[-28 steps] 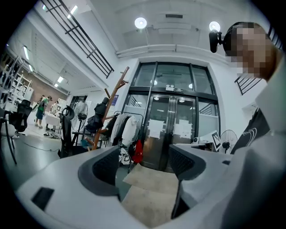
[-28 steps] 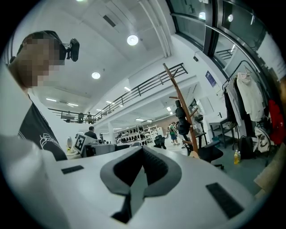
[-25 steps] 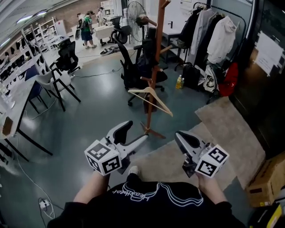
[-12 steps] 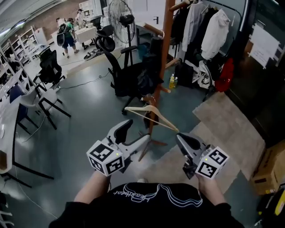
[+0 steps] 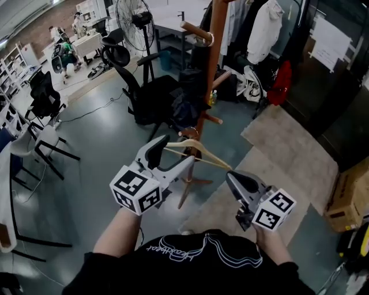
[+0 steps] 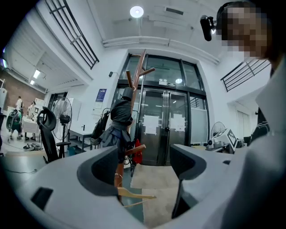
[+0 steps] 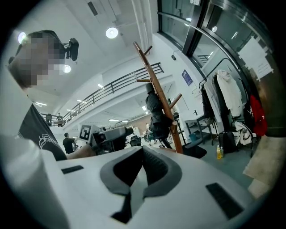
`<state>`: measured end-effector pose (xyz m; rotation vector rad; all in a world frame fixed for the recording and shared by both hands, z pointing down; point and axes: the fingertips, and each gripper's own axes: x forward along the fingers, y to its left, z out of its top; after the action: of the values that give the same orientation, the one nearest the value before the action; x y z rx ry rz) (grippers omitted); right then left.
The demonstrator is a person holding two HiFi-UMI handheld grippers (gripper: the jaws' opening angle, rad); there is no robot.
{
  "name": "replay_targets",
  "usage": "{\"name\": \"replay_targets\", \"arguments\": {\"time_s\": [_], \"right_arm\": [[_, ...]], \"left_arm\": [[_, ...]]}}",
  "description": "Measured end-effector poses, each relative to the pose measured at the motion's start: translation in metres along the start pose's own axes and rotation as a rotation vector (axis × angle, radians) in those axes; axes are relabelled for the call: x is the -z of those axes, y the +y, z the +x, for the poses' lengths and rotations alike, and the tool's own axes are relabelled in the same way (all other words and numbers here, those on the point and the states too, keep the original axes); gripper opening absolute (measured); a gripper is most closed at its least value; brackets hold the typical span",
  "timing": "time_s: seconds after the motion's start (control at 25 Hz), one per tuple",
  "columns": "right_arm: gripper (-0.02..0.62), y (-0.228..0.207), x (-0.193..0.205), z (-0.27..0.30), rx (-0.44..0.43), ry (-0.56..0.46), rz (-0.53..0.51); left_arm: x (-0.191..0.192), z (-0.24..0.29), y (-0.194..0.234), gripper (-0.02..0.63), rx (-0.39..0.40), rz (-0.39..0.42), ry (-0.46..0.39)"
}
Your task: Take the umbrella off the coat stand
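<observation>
At your 11 o'clock a black office chair (image 5: 151, 99) stands on the grey-green floor (image 5: 98, 144), with a pedestal fan (image 5: 131, 12) behind it. Coats hang on a rack (image 5: 265, 26) at 1 o'clock. A beige rug (image 5: 288, 151) lies at 2 and a cardboard box (image 5: 347, 195) at 3. A round ceiling light (image 6: 136, 11) glows above glass doors (image 6: 166, 127).

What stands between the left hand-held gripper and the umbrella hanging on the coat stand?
Nothing solid blocks it. A wooden hanger hangs low on the coat stand, below the umbrella and close to the open left hand-held gripper; a rising reach might brush it.
</observation>
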<state>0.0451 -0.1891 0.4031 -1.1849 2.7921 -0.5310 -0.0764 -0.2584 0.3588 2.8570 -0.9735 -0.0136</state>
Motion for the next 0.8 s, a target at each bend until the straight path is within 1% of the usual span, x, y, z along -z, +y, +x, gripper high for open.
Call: {"name": "replay_targets", "arguments": {"time_s": [0.24, 0.52, 0.8], "right_arm": [[0.003, -0.014, -0.013, 0.006, 0.013, -0.022, -0.001], [0.003, -0.034, -0.035, 0.029, -0.029, -0.022, -0.020], [0.003, -0.068, -0.061, 0.056, -0.066, -0.018, -0.037]], "left_arm": [[-0.014, 0.028, 0.023, 0.351, -0.013, 0.020, 0.001], [-0.031, 0.059, 0.049, 0.367, -0.041, 0.068, 0.017], [-0.043, 0.097, 0.075, 0.374, -0.052, 0.097, 0.032]]}}
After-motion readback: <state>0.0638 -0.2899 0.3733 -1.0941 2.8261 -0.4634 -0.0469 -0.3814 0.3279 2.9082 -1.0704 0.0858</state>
